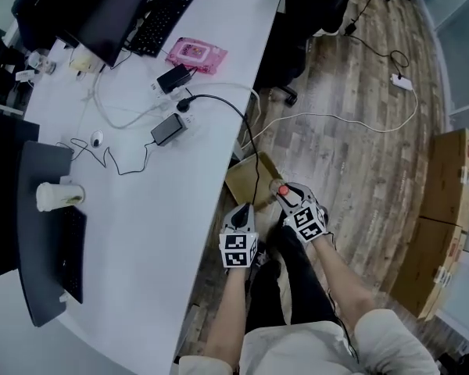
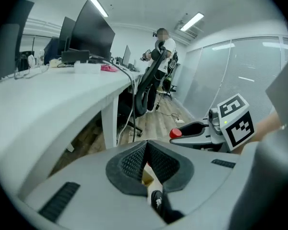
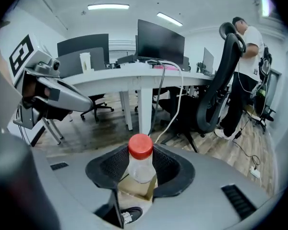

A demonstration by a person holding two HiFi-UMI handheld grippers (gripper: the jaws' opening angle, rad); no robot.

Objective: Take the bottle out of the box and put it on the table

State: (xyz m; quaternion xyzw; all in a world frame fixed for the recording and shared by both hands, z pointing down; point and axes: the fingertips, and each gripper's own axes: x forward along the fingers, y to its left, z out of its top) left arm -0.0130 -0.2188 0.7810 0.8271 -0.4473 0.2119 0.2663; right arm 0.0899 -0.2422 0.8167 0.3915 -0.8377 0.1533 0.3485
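— Where's our bottle (image 3: 141,169)?
— Our right gripper's (image 3: 142,158) jaws grip it, red cap up, above the box (image 1: 246,180) on the floor beside the table (image 1: 156,233).
— And our left gripper (image 2: 146,152)?
— Jaws closed, empty.

Pads (image 3: 113,166) on my right gripper (image 3: 141,167): matt black rubber, ribbed; shell smooth grey plastic. Bottle (image 3: 140,164): clear glossy plastic; cap (image 3: 140,146) smooth red plastic. Box (image 1: 246,180): matt brown cardboard. Table (image 1: 156,209): smooth white. Floor (image 1: 352,123): wood-grain planks.

head view: high, steeply down onto table (image 1: 164,209) edge | gripper views: low, outward | shared: table, floor (image 1: 336,155)
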